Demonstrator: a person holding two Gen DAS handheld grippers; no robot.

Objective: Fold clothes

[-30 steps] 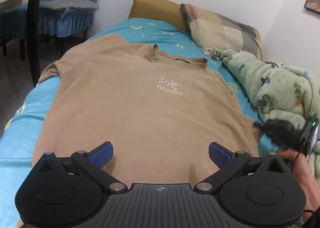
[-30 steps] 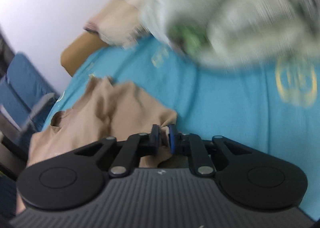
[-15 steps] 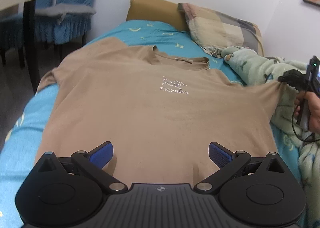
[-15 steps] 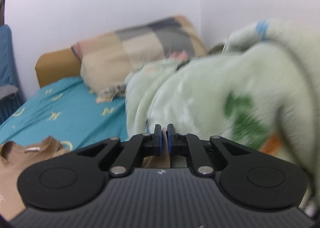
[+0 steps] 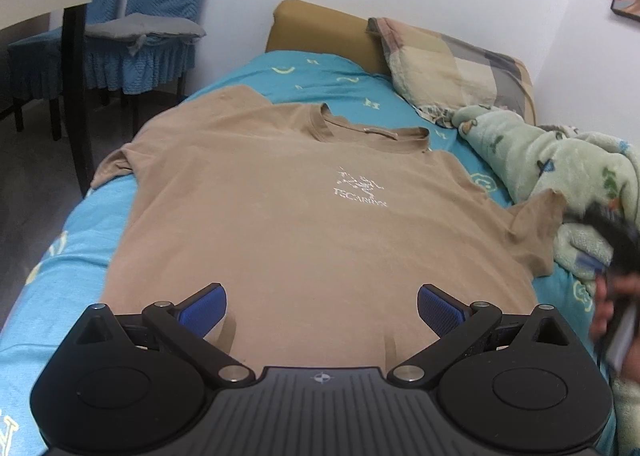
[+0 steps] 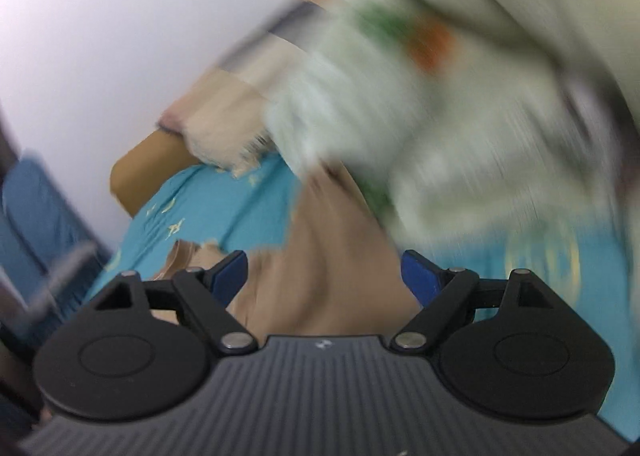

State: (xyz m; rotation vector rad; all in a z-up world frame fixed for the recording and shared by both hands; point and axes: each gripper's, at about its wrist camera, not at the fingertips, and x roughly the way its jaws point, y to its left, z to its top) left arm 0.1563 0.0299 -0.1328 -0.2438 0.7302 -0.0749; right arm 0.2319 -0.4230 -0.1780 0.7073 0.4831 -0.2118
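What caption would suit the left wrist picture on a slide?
Open left claw poised over a tan T-shirt spread face-up on a blue bedsheet, green blanket alongside.

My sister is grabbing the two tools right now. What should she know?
Left tool: open, holding nothing, hovering over the bottom hem of the tan T-shirt.
Right tool: open, holding nothing, above the shirt's right sleeve; its view is blurred.
The shirt lies front up and spread flat on the blue bed sheet, collar toward the pillow. The right sleeve's tip sits against the green blanket.
Done: shirt laid out, both sleeves out.
Left: every fold.
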